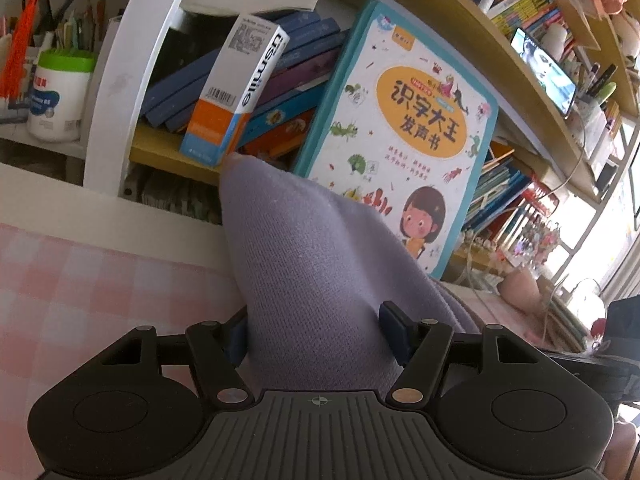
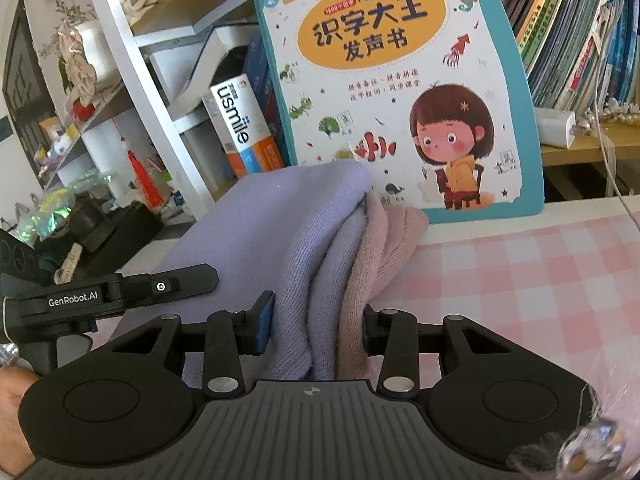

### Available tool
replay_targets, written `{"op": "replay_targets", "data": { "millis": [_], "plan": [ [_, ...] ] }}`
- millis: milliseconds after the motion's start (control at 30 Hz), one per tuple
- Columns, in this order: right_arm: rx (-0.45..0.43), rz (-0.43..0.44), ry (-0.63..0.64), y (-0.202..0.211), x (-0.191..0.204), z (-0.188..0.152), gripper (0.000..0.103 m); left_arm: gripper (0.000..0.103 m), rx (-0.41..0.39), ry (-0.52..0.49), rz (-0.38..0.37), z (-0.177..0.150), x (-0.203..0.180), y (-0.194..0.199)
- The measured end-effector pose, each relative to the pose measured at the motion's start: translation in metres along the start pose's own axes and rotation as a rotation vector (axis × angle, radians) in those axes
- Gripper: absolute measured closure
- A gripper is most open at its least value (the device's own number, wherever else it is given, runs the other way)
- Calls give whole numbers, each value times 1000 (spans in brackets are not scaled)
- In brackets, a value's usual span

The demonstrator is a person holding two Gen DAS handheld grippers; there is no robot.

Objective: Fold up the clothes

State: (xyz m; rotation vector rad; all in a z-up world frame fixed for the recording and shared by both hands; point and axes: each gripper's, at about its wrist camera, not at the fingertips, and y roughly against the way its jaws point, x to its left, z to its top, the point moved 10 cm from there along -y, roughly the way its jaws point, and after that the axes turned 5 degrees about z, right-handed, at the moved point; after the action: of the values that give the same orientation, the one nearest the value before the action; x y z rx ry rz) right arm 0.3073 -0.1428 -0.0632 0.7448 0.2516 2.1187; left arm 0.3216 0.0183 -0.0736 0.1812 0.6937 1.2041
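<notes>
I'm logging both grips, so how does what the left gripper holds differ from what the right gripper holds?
The left gripper pinches only lavender knit cloth, rising to a single peak. The right gripper pinches a thicker stack: lavender knit cloth plus a pink terry layer, lying in folds. Both are shut on fabric over the pink checked tablecloth.

- A table with a pink and white checked cloth (image 2: 520, 280) stands against a bookshelf (image 1: 460, 12) with a white frame and wooden boards.
- A big children's book (image 2: 400, 92) leans upright on the shelf, beside a white and orange box (image 1: 236, 92).
- Strong daylight comes from a window (image 1: 624, 216) at the far right.
</notes>
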Motion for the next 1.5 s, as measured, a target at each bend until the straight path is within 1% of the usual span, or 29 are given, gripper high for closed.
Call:
{"op": "replay_targets", "data": {
  "millis": [133, 167, 200, 233, 267, 300, 333, 400, 467, 533, 600, 700, 800, 900, 1067, 1200, 1367, 1433, 1500],
  "plan": [
    [-2, 2, -6, -1, -2, -2, 62, 33, 5, 15, 5, -3, 4, -2],
    [-3, -1, -11, -1, -3, -4, 59, 29, 5, 20, 13, -4, 6, -2],
    [-4, -6, -15, -1, -3, -5, 51, 28, -7, 16, 31, -5, 6, 0],
    [-9, -12, -18, -1, -4, -7, 46, 28, -19, 9, 49, -5, 6, 1],
    [-17, -21, -16, 1, -4, -9, 36, 25, -37, -16, 71, -5, 4, 4],
    [-26, -35, -11, 2, -4, -10, 30, 22, -55, -43, 93, -4, 2, 8],
    [-39, -52, 0, 5, -3, -10, 24, 21, -85, -79, 116, -3, -3, 14],
    [-58, -79, 25, 12, -1, -11, 20, 15, -144, -159, 149, -2, -16, 29],
    [-72, -96, 47, 21, 3, -12, 19, 13, -178, -213, 165, -2, -30, 44],
    [-91, -106, 48, 31, 7, -13, 19, 11, -196, -239, 171, -3, -41, 57],
    [-110, -118, 38, 44, 11, -16, 18, 9, -205, -246, 167, -6, -51, 71],
    [-129, -145, 41, 63, 18, -25, 17, 7, -207, -250, 164, -13, -60, 91],
    [-134, -189, 92, 80, 27, -35, 17, 7, -202, -242, 170, -23, -64, 108],
    [-130, -241, 151, 95, 35, -48, 14, 6, -191, -227, 189, -34, -63, 122],
    [-106, -286, 205, 112, 47, -71, 13, 6, -178, -210, 267, -54, -54, 135],
    [-114, -291, 221, 123, 61, -85, 6, 6, -182, -228, 336, -65, -51, 145],
    [-117, -300, 259, 131, 76, -97, 4, 5, -184, -255, 351, -73, -55, 154],
    [-119, -310, 267, 133, 79, -99, 3, 3, -182, -277, 360, -75, -57, 155],
    [-124, -319, 269, 135, 80, -100, 1, 3, -187, -307, 361, -78, -60, 156]
  ]
}}
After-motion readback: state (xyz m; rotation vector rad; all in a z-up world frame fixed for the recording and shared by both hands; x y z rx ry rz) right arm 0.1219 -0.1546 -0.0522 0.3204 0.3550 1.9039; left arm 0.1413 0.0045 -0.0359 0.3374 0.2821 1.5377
